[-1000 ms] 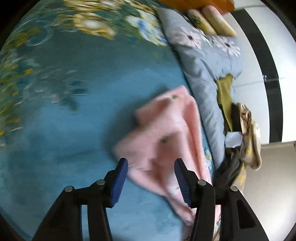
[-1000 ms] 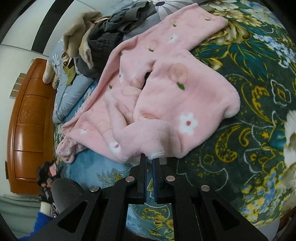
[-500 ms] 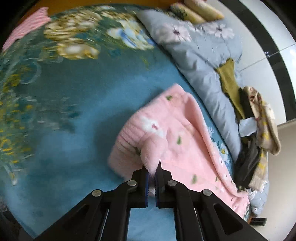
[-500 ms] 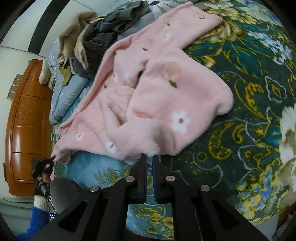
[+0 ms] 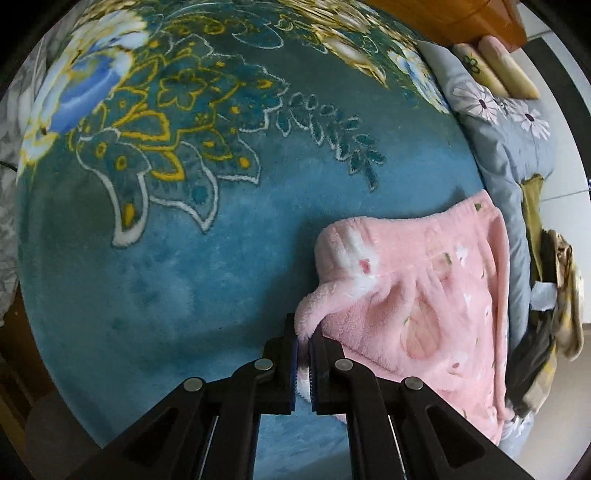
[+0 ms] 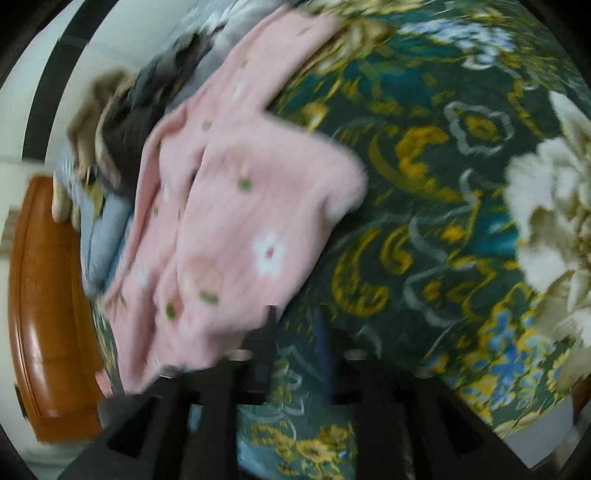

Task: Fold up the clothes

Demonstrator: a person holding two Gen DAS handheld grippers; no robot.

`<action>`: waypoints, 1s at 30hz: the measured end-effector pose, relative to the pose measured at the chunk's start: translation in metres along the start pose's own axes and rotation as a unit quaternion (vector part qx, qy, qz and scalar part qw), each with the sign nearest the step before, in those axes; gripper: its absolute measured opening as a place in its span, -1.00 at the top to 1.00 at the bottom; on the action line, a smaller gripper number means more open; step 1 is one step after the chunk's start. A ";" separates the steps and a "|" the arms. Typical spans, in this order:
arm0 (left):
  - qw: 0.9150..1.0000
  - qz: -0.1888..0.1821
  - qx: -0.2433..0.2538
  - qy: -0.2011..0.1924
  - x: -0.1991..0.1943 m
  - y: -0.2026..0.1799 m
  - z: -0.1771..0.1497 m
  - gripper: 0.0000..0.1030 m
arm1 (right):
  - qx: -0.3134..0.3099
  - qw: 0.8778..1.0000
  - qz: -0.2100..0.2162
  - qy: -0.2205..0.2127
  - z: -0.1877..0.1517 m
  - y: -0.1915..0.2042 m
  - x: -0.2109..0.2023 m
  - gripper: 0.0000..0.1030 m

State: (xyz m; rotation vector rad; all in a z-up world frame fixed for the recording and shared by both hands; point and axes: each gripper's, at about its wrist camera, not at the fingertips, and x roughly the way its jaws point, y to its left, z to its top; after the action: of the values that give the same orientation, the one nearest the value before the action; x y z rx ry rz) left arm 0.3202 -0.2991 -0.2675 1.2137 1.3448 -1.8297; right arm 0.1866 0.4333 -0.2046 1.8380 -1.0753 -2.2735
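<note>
A fleecy corner of the pink garment (image 5: pixel 417 295) is pinched between the closed jaws of the left gripper (image 5: pixel 303 343), the nap bulging out just above the blue pads. From that pinch the garment is seen spread to the right over the blue floral blanket (image 5: pixel 166 258), its ribbed edge folded back on itself. Beyond it, along the right edge of the bed, a grey daisy-print quilt (image 5: pixel 506 147) is laid, with a heap of dark and tan clothes (image 5: pixel 554 314) resting against it, and a wooden headboard (image 5: pixel 461 18) is seen at the far top. In the blurred right wrist view, the right gripper (image 6: pixel 295 332) is held with its fingers parted and nothing between them, the garment's (image 6: pixel 236 206) near edge lying just beside its left finger. The garment is draped across the blanket (image 6: pixel 424 184) toward the clothes heap (image 6: pixel 122 122), and the headboard (image 6: pixel 44 295) is seen at the far left.
</note>
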 end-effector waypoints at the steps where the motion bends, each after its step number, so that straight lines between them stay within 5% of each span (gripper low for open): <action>1: 1.000 -0.002 0.000 -0.001 0.000 0.000 0.000 0.90 | 0.012 1.000 0.003 -0.012 0.006 -0.004 -0.002 0.23; 12: 1.000 -0.024 -0.016 -0.005 -0.005 0.002 -0.010 0.86 | 0.121 0.992 -0.003 -0.045 0.048 -0.032 0.029 0.22; 15: 1.000 -0.024 -0.015 -0.005 -0.008 0.003 -0.009 0.86 | 0.109 0.993 0.008 -0.050 0.054 -0.021 0.025 0.81; 20: 0.999 -0.036 -0.003 -0.012 -0.018 0.001 -0.003 0.86 | 0.057 0.990 0.039 -0.120 0.078 0.006 -0.028 0.82; 24: 0.998 -0.057 0.018 -0.022 -0.029 -0.008 -0.002 0.86 | 0.015 0.976 0.053 -0.212 0.091 0.005 -0.107 0.82; 27: 0.998 -0.055 0.030 -0.020 -0.025 -0.011 -0.004 0.86 | 0.012 0.974 0.009 -0.224 0.089 -0.016 -0.126 0.82; 30: 0.998 -0.053 0.017 -0.016 -0.018 -0.006 -0.008 0.87 | 0.048 0.982 -0.060 -0.170 0.066 -0.060 -0.098 0.82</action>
State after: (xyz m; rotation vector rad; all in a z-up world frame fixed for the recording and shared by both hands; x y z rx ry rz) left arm 0.3261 -0.2905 -0.2499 1.1447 1.3907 -1.9439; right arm 0.1824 0.5533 -0.1477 1.6222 -1.1605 -2.7259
